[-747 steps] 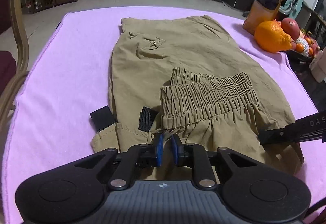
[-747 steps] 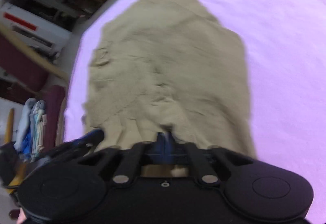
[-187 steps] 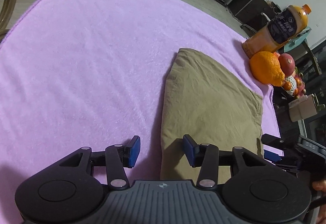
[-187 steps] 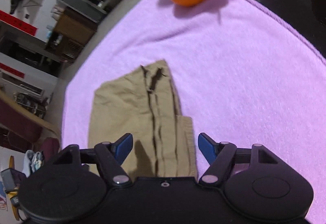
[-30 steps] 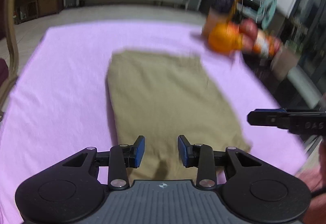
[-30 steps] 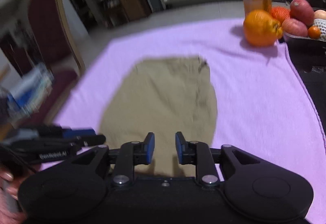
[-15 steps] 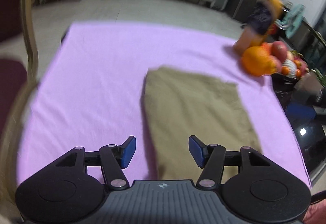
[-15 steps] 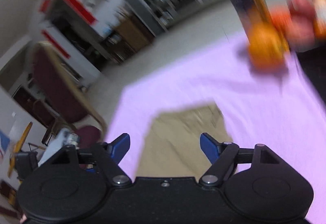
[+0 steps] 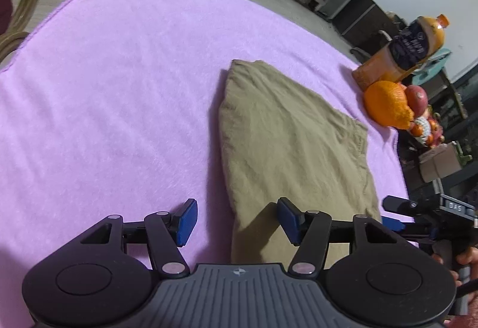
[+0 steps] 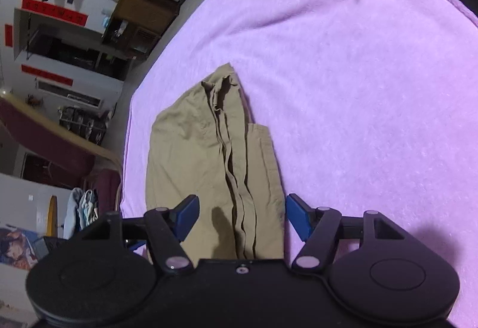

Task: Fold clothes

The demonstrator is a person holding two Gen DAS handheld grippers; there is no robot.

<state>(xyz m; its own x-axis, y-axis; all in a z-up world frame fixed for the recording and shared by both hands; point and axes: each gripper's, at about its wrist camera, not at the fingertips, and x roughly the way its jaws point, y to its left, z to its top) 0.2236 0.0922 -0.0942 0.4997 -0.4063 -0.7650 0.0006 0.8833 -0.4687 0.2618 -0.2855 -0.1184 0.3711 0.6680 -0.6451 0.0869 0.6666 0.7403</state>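
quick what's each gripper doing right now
Left hand-held gripper: open, holding nothing.
Right hand-held gripper: open, closing over the folded khaki garment, not gripping.

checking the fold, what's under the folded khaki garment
The folded khaki garment lies flat on the fuzzy lilac blanket, which shows all around it. Whatever is between its stacked layers or beneath it is covered.

The khaki woven-fabric garment (image 9: 292, 142) lies folded into a flat, slightly wrinkled rectangle on the lilac fleece-covered worktop (image 9: 119, 95), near its right edge, with layered seamed edges stacked along one side (image 10: 236, 166).
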